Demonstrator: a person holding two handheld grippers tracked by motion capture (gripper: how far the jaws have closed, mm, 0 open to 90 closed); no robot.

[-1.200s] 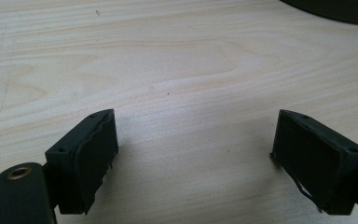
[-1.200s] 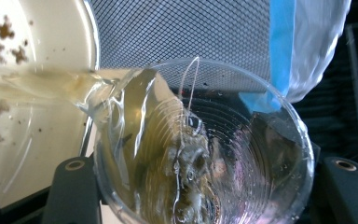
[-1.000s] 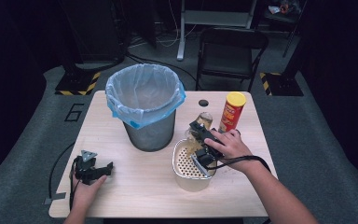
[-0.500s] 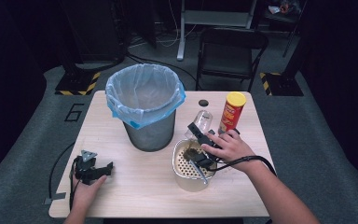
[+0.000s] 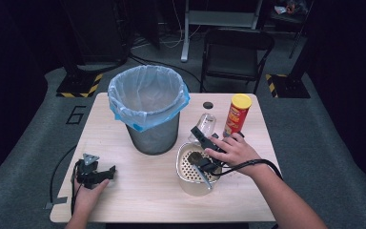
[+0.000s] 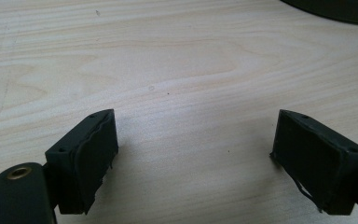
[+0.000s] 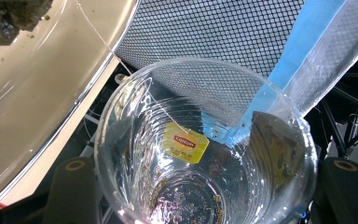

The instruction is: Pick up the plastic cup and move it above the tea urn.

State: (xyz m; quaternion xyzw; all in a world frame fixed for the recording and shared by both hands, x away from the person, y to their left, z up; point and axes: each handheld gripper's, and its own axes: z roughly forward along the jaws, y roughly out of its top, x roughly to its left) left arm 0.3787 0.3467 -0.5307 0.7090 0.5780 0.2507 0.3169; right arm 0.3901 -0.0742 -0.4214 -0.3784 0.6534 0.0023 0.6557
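Between your right gripper's (image 7: 200, 196) jaws, the clear plastic cup (image 7: 205, 149) tips over the strainer bowl (image 5: 190, 169); its stuck tea-bag tag (image 7: 185, 142) may stay inside.

The bench (image 5: 138, 191) was pale wood with a faint grain. The waste bin (image 5: 153, 138) was dark grey mesh, lined with a whitish translucent bag (image 5: 145, 93) edged in a light blue band. The chip can (image 5: 237, 117) was red with a yellow lid. The strainer bowl (image 5: 190, 179) was cream, dotted with small holes. The cup (image 7: 205, 149) was clear plastic, ribbed, speckled with brown flecks at its base. The tea tag (image 7: 185, 142) inside it was yellow with a red label. The left claw (image 6: 193, 158) and right claw (image 5: 201, 148) were black.
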